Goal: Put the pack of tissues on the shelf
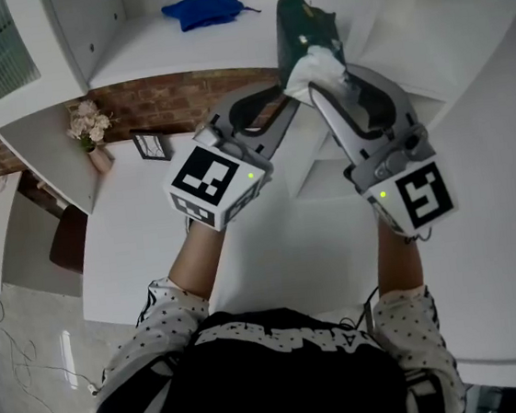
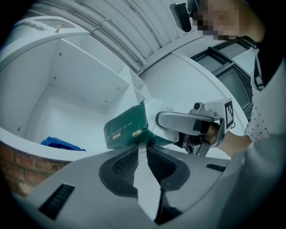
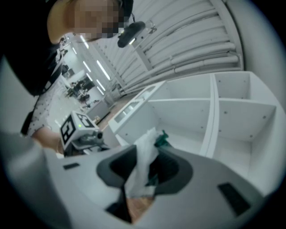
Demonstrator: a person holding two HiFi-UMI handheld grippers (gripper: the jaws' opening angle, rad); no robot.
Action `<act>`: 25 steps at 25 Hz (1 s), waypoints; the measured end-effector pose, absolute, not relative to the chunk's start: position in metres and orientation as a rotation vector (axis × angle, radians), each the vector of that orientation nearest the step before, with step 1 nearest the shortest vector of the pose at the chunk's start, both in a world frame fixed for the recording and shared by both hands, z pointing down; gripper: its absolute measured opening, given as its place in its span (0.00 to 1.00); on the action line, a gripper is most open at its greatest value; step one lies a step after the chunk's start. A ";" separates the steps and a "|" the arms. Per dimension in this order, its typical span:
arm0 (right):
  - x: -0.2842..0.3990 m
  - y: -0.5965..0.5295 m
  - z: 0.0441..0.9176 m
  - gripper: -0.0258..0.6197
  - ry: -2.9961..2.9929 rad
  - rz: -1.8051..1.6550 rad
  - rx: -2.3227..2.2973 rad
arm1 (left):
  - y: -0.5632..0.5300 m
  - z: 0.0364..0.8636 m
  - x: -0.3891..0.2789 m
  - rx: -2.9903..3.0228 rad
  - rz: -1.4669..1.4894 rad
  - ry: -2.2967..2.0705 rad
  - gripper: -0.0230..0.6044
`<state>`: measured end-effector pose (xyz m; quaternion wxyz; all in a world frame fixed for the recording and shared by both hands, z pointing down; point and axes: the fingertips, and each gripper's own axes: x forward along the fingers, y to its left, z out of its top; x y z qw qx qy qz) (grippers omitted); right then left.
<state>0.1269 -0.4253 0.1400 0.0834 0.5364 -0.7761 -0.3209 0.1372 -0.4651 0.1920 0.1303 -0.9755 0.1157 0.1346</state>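
A dark green pack of tissues [image 1: 298, 25] with white tissue sticking out of it is up in the air, in front of the white shelf [image 1: 143, 49]. My right gripper [image 1: 319, 72] is shut on its white end. In the right gripper view the tissue and a bit of green pack [image 3: 161, 139] fill the gap between the jaws of the right gripper [image 3: 151, 150]. My left gripper [image 1: 284, 97] is shut and holds nothing, its tips just under the pack. In the left gripper view the pack [image 2: 125, 129] floats just beyond the left gripper [image 2: 145, 146].
A blue cloth [image 1: 203, 11] lies on the shelf board, seen also as the blue cloth [image 2: 60, 144] in an open compartment [image 2: 71, 112]. A flower vase [image 1: 90, 129] and a small picture frame [image 1: 151, 145] stand by a brick wall [image 1: 166, 93]. More compartments [image 3: 232, 125] are at right.
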 end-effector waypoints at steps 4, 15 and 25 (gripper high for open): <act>0.132 -0.433 0.141 0.25 -2.322 -0.946 1.609 | -0.469 0.193 0.136 -2.832 0.389 0.348 0.20; 0.139 -0.446 0.125 0.26 -2.306 -0.914 1.608 | -0.466 0.163 0.115 -2.819 0.443 0.416 0.23; 0.152 -0.459 0.129 0.27 -2.294 -0.879 1.667 | -0.469 0.155 0.131 -2.718 0.390 0.435 0.24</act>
